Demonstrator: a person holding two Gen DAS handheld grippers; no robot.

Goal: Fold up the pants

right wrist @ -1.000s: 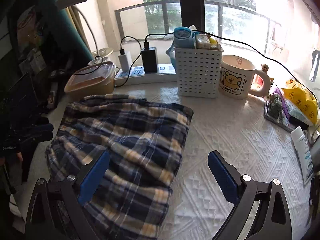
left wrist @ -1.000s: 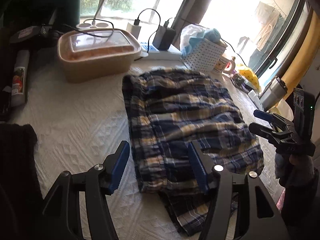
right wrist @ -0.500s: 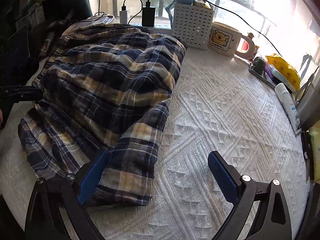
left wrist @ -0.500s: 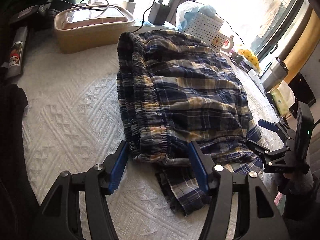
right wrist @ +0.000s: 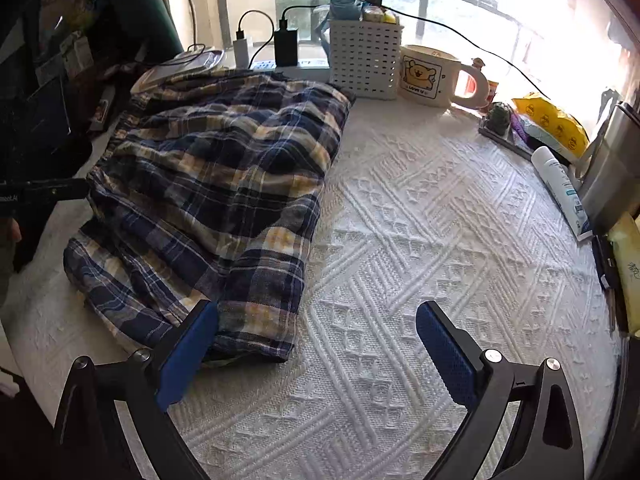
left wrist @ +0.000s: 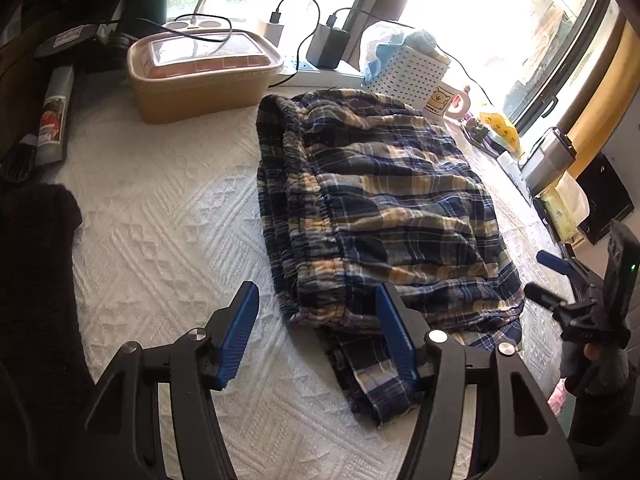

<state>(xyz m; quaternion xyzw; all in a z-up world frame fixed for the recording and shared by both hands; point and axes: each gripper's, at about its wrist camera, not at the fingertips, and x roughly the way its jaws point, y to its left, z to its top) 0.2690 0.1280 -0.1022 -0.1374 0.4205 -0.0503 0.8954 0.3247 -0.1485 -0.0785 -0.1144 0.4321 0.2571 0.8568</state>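
Observation:
Blue, yellow and white plaid pants [left wrist: 384,216] lie folded in a thick bundle on the white textured tablecloth [left wrist: 168,240]; the elastic waistband faces left and a lower layer sticks out at the near edge. They also show in the right wrist view [right wrist: 216,184]. My left gripper [left wrist: 318,336] is open and empty, just short of the bundle's near left corner. My right gripper [right wrist: 316,356] is open and empty at the bundle's near right corner, its left pad [right wrist: 188,352] beside the cloth. The right gripper also shows in the left wrist view [left wrist: 550,280].
At the back stand a tan lidded container [left wrist: 200,76], a power strip with chargers [right wrist: 280,52], a white perforated basket [right wrist: 364,60] and a bear mug [right wrist: 432,76]. A tube [right wrist: 562,192], metal canister [right wrist: 612,176] and yellow packet [right wrist: 548,120] line the right edge. A dark cloth [left wrist: 36,280] lies left.
Both grippers have drawn back slightly from the bundle and stay open. The pants lie where they were half a second ago, with the waistband fold on top.

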